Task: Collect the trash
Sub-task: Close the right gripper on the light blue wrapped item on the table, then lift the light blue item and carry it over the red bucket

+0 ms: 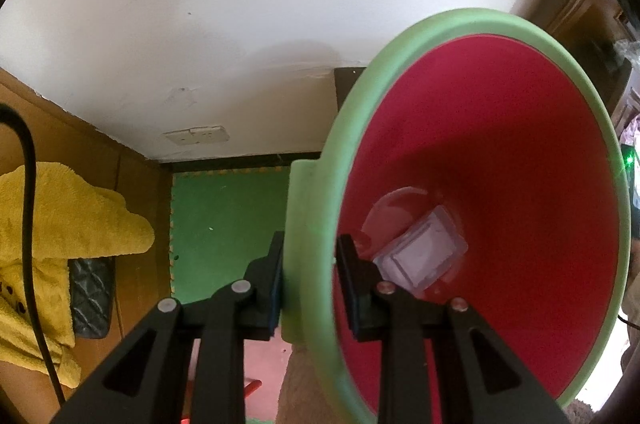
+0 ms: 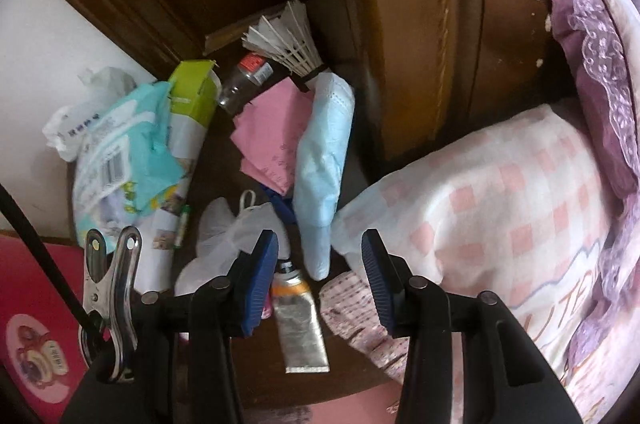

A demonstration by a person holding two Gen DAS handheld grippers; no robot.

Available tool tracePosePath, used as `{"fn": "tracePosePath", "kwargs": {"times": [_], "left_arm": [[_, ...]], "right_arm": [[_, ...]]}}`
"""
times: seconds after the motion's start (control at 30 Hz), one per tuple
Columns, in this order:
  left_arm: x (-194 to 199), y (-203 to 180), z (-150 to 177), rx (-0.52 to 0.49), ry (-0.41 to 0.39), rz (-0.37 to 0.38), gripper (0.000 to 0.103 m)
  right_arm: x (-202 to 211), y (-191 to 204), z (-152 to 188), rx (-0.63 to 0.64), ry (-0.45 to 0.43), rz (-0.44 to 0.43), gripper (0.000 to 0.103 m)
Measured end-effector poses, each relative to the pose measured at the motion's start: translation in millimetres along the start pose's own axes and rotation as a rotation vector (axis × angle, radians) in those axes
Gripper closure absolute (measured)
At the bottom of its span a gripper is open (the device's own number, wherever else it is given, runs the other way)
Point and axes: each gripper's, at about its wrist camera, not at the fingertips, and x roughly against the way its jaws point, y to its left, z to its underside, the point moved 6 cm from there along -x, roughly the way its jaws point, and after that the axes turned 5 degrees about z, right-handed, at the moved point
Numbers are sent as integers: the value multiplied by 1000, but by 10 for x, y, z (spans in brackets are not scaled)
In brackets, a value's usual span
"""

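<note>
Rim of a green bin with a red inside fills the right of the left wrist view, and the left gripper is clamped on it, one finger on the flat green tab outside, the other against the red inner wall. Down at the bottom of the bin lies a clear plastic box. To the left a yellow towel is draped over brown cardboard, with a green mat on the floor below the white wall.

In the right wrist view the right gripper points down at a dark wooden nightstand crowded with trash; its blue-padded jaws stand apart with nothing pressed between them. Just below the gap lies a squeezed silver tube with an orange band. Beside the left finger sits a white plastic bag. Farther back are a light blue mask, pink paper, a shuttlecock, a small clear bottle, a green carton and a teal wipes pack. A checked pillow lies to the right.
</note>
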Motion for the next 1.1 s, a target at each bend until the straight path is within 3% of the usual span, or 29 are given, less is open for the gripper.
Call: {"fn": "tracePosePath", "kwargs": {"times": [0.1,0.4,1.1], "left_arm": [[-6,-5,-2,6,0,-7,77],[-7,-23,7,17,0,-25,76],[-40,-52,30,-2,-1,-53,75]], "right_arm": [[-86,0,-32,5,11,4,59],[-187,-75,-65,-47,21,-50,94],[389,-183,47,-102,-95,-148,99]]}}
